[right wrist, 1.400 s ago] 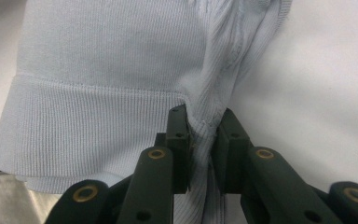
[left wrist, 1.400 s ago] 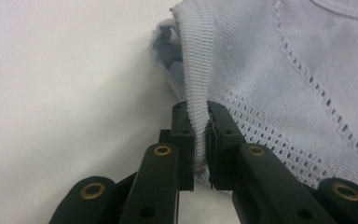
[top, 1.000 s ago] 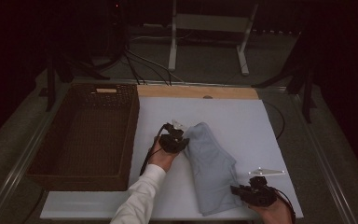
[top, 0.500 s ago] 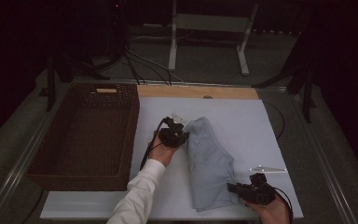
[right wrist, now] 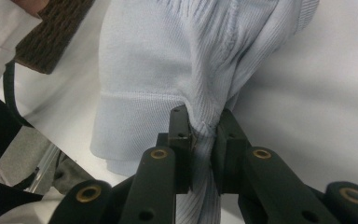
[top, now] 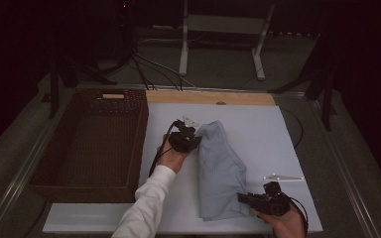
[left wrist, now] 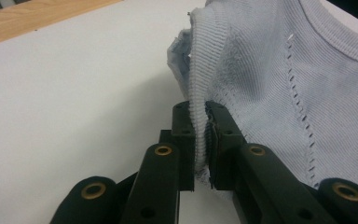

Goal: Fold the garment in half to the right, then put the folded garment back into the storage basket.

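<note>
A pale blue knitted garment lies folded lengthwise on the white table top, stretched from the middle toward the near edge. My left gripper is at its far end, shut on the ribbed hem, which runs up between the two black jaws. My right gripper is at the near end, shut on a bunched fold of the same garment. The cloth spreads away from the right jaws toward the far hand.
A dark woven basket stands on the left of the table, beside the left hand. A wooden strip runs along the table's far edge. White table surface lies bare to the right of the garment. A stand and cables sit beyond the table.
The garment has been drawn a little straighter between the two grippers. Both hands have stayed almost in place.
</note>
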Available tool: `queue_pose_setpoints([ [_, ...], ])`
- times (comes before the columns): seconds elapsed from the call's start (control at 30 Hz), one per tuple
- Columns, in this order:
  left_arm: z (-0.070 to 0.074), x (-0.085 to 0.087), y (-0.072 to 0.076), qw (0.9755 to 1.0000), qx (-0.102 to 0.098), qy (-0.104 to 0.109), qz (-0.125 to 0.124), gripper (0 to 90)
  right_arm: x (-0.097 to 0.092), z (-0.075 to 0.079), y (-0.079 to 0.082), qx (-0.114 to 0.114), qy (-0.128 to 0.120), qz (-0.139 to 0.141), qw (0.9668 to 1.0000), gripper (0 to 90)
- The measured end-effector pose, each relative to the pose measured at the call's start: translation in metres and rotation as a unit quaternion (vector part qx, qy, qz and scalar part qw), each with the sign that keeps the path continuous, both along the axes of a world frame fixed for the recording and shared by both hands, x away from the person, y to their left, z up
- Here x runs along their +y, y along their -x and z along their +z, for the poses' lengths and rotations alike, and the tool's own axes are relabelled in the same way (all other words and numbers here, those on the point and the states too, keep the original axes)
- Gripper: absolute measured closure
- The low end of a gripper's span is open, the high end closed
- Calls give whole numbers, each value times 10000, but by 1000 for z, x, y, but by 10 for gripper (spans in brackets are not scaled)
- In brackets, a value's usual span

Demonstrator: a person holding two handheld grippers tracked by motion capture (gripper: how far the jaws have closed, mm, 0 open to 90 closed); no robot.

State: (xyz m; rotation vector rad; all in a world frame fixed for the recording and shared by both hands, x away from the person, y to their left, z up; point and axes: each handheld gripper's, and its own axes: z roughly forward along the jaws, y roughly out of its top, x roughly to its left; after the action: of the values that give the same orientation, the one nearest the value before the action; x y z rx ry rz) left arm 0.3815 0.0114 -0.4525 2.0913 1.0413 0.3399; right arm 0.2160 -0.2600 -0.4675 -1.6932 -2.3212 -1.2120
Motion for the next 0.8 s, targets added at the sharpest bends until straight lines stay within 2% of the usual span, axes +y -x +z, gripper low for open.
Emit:
queue_pose_setpoints([
  [0.8,15,4,-7,9999,-51,-104,19,835,19,10,-6,-81,-232,185,9995,800],
])
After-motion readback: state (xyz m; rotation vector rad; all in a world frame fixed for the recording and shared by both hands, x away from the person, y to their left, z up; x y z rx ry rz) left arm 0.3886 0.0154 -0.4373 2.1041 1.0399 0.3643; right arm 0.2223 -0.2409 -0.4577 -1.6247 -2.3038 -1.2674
